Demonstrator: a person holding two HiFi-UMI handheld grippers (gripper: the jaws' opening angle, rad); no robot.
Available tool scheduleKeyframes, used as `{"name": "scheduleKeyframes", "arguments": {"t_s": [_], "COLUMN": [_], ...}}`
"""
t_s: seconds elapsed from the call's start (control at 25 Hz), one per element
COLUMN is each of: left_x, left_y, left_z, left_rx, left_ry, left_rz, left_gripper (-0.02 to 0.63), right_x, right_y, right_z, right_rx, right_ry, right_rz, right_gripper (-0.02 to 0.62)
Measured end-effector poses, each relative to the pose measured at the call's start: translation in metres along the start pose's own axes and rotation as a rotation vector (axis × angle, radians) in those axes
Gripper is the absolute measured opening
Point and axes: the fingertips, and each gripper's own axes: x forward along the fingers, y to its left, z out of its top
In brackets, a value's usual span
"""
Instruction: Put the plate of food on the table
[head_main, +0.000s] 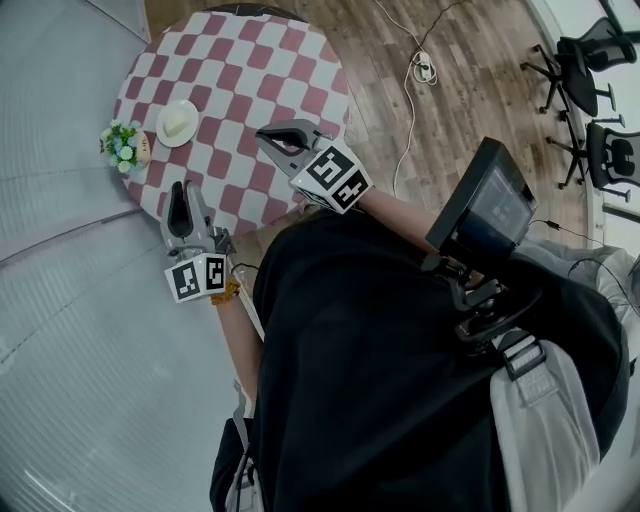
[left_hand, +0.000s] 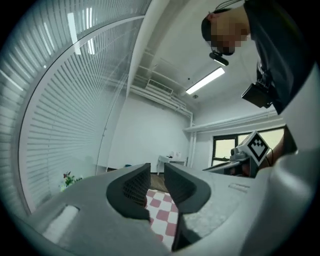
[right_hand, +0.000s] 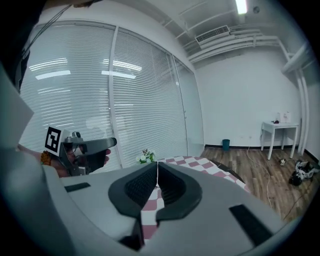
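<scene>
Head view: left gripper (head_main: 180, 200), jaws slightly apart, nothing between them; right gripper (head_main: 270, 136), jaws closed together, empty, above the near edge of the table (head_main: 250, 70); plate of food (head_main: 164, 133) resting on the checked table beside flowers (head_main: 124, 145), apart from both grippers. Step, as judged: placing complete. Next move: only keeping clear. Gripper views settle the jaw states but do not show the plate.

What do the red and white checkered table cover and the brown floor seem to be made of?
Red and white checkered table cover: probably cloth or vinyl, matte; it lies flat and follows the round edge. Brown floor: wood or wood-look laminate, with slight sheen; narrow planks and grain streaks show.
</scene>
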Motion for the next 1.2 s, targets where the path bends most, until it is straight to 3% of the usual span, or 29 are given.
{"name": "scheduleKeyframes", "arguments": {"t_s": [0.2, 0.36, 0.48, 0.72, 1.0, 1.2], "left_x": [0.012, 0.01, 0.01, 0.013, 0.016, 0.023], "left_y": [-0.02, -0.026, -0.035, -0.04, -0.04, -0.041], "left_z": [0.049, 0.077, 0.071, 0.027, -0.026, -0.065], "left_rx": [0.148, 0.142, 0.146, 0.141, 0.124, 0.237], "left_ry": [-0.078, -0.162, -0.158, -0.062, 0.032, 0.146], "left_rz": [-0.077, -0.088, -0.128, -0.154, -0.184, -0.201], "left_gripper": [0.054, 0.016, 0.006, 0.006, 0.006, 0.006], "right_x": [-0.011, -0.023, -0.025, -0.01, 0.004, 0.02], "right_y": [0.003, 0.013, 0.025, 0.038, 0.034, 0.037], "right_z": [0.055, 0.102, 0.112, 0.08, 0.038, 0.006], "right_rx": [-0.087, -0.156, -0.183, -0.229, -0.165, -0.197], "right_ry": [-0.142, -0.281, -0.329, -0.289, -0.239, -0.166], "right_rz": [-0.001, 0.025, 0.073, 0.155, 0.195, 0.234], "right_gripper": [0.012, 0.012, 0.012, 0.012, 0.011, 0.012]}}
